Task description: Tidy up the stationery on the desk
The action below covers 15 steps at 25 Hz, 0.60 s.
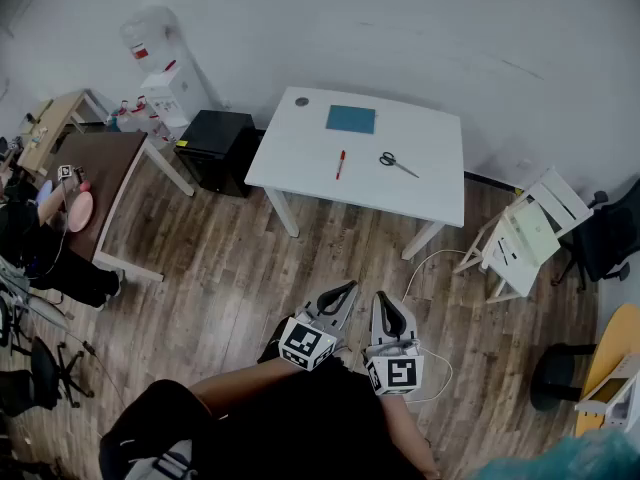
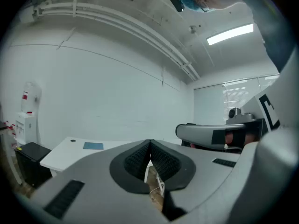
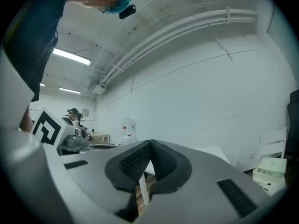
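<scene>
A white desk (image 1: 300,158) stands ahead across the wooden floor. On it lie a teal notebook (image 1: 351,119), a red pen (image 1: 340,164), a pair of scissors (image 1: 397,163) and a small dark round thing (image 1: 302,101). My left gripper (image 1: 343,291) and right gripper (image 1: 390,310) are held side by side low in the head view, well short of the desk, both shut with nothing between the jaws. The left gripper view shows the desk (image 2: 60,155) and notebook (image 2: 93,145) far off beyond the left gripper (image 2: 150,143). The right gripper (image 3: 150,143) also points toward the desk.
A black cabinet (image 1: 214,146) stands left of the desk, a water dispenser (image 1: 165,73) behind it. A brown table (image 1: 95,183) with a seated person is at far left. White folding chairs (image 1: 525,233) stand right of the desk, a white cable (image 1: 430,263) lies on the floor.
</scene>
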Tool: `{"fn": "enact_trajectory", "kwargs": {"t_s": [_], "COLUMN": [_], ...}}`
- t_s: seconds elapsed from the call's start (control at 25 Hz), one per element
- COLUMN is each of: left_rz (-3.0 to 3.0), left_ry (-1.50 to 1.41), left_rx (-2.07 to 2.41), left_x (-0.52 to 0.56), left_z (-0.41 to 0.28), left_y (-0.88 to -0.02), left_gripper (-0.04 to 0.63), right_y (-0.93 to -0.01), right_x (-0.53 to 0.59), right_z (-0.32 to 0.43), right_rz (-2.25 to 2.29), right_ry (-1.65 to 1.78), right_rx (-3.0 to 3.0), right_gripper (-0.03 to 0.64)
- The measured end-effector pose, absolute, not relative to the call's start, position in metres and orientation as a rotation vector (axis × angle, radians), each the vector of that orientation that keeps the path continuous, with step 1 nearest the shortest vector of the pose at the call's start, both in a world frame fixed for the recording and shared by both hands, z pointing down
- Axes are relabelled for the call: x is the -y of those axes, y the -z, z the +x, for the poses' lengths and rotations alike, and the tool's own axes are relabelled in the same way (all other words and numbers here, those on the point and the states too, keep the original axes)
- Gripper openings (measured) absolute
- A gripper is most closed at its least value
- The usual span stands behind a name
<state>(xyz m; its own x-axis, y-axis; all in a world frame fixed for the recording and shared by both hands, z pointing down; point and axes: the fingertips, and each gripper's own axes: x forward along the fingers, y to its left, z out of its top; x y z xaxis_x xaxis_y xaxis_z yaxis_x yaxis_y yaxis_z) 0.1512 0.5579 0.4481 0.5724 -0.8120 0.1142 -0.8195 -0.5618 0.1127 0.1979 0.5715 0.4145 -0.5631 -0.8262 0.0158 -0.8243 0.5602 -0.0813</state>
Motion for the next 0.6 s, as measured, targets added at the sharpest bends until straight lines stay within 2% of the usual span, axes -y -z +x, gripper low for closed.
{"fn": "enact_trajectory", "kwargs": {"t_s": [0.6], "left_rz": [2.626], "left_ry": [-0.070], "left_rx": [1.342], "left_x": [-0.493], "left_z": [0.115], "left_y": [-0.475], "left_gripper": [0.012], "right_y": [-0.425], "right_x": [-0.499], "right_z": [0.179], "right_rz": [-1.434], "right_ry": [0.182], "right_rx": [-2.699], "right_gripper": [0.034]}}
